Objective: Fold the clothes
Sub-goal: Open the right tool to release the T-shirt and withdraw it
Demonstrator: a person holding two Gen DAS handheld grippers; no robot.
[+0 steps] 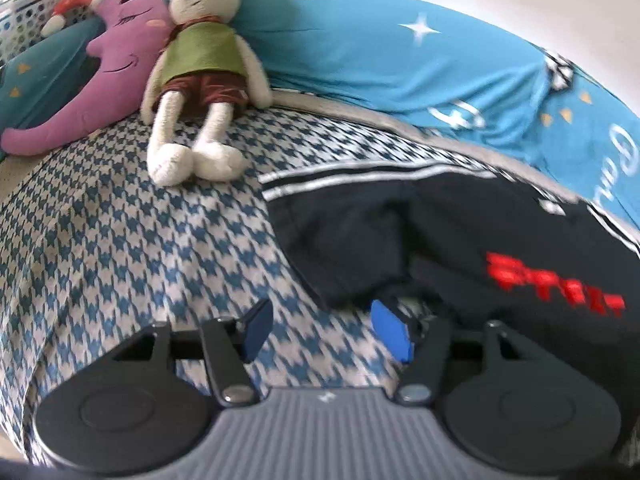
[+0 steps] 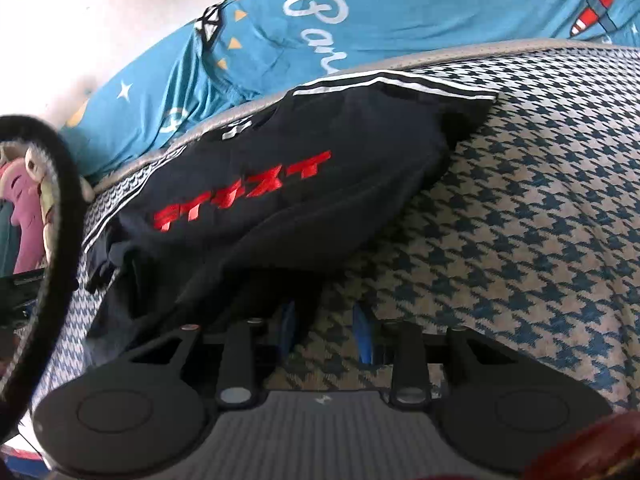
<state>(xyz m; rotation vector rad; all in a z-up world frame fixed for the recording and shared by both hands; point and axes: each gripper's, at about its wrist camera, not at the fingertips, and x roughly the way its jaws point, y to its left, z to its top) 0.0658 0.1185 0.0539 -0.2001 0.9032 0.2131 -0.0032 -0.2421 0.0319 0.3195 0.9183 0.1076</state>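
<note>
On the houndstooth bedspread point(image 1: 120, 240), a moon cushion point(image 1: 112, 60) and one plush rabbit point(image 1: 200, 68) lie left; one black garment point(image 1: 460, 232) lies bunched at the blue quilt point(image 1: 400, 60), apparently only partly folded. The left gripper point(image 1: 320, 332) gapes empty beside its hem; the right gripper point(image 2: 324, 332) stands open at its edge, holding nothing.

White script "Par" on blue bedding point(image 2: 360, 20), red characters on black garment point(image 2: 280, 184) unreadable
</note>
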